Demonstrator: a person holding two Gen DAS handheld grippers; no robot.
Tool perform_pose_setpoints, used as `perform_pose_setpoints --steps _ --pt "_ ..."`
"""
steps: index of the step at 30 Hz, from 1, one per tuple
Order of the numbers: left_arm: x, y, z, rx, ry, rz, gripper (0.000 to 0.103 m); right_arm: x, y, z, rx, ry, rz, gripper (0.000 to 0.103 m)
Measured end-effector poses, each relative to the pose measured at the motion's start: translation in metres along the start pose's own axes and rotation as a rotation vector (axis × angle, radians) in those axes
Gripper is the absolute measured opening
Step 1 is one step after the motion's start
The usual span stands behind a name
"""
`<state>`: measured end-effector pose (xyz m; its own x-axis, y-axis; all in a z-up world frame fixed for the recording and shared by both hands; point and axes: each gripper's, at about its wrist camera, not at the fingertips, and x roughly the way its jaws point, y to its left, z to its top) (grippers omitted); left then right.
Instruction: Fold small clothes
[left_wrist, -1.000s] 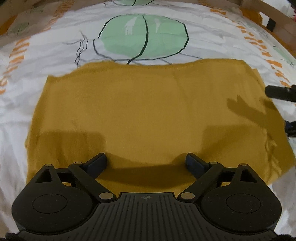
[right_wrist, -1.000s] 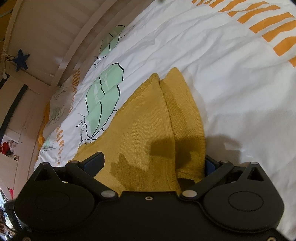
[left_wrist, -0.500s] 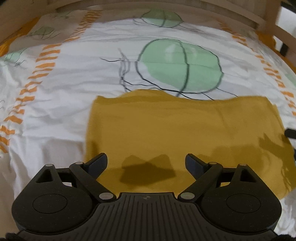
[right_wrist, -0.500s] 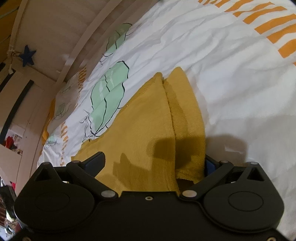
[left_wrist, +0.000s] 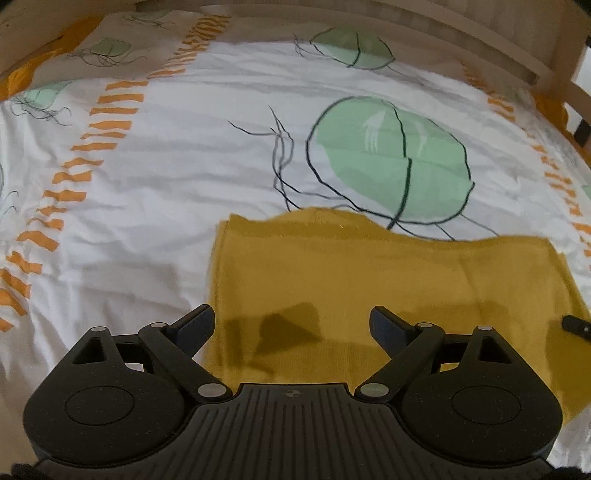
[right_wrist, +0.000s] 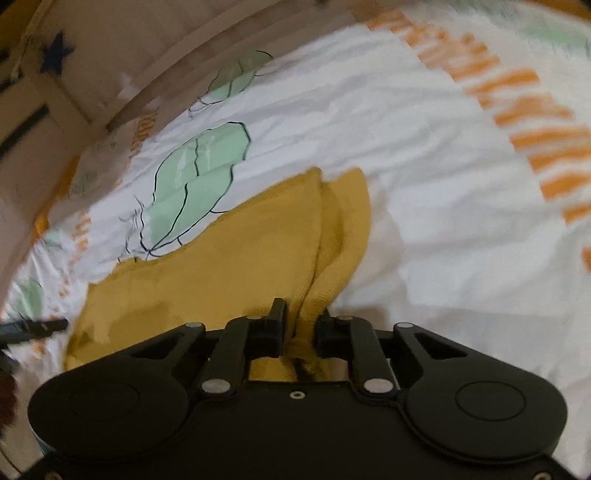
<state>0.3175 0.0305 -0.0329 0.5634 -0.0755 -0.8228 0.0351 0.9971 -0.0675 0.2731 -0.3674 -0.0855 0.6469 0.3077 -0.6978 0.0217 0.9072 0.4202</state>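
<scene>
The right claw was wide open a second ago — now it has closed on the mustard cloth's edge. The left claw has drawn back — more bedsheet shows.

Dim warm light, fisheye-bent edges, motion blur throughout the right wrist view.

One mustard garment, one patterned bedsheet, two tools.

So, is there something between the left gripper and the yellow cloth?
Nothing visible. The left gripper is open above the cloth, with only its shadow on the fabric. The right gripper is shut on the cloth's folded edge, off to the side.
</scene>
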Motion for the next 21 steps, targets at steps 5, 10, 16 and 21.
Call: perform_pose_setpoints --steps 5,10,16,21 --pt "-0.008 0.014 0.007 -0.044 -0.002 -0.004 0.091 -0.009 0.041 0.005 -0.141 -0.007 -0.079 0.022" --pt "-0.013 0.025 0.01 -0.065 0.006 -0.02 0.091 -0.004 0.081 0.013 -0.219 0.02 -0.097 0.022" --pt "-0.024 0.042 0.012 -0.09 -0.009 -0.045 0.091 0.011 0.123 0.012 -0.255 0.058 -0.071 0.019" --pt "-0.034 0.065 0.016 -0.149 -0.031 -0.051 0.091 0.029 0.158 0.01 -0.244 0.082 -0.023 0.018"
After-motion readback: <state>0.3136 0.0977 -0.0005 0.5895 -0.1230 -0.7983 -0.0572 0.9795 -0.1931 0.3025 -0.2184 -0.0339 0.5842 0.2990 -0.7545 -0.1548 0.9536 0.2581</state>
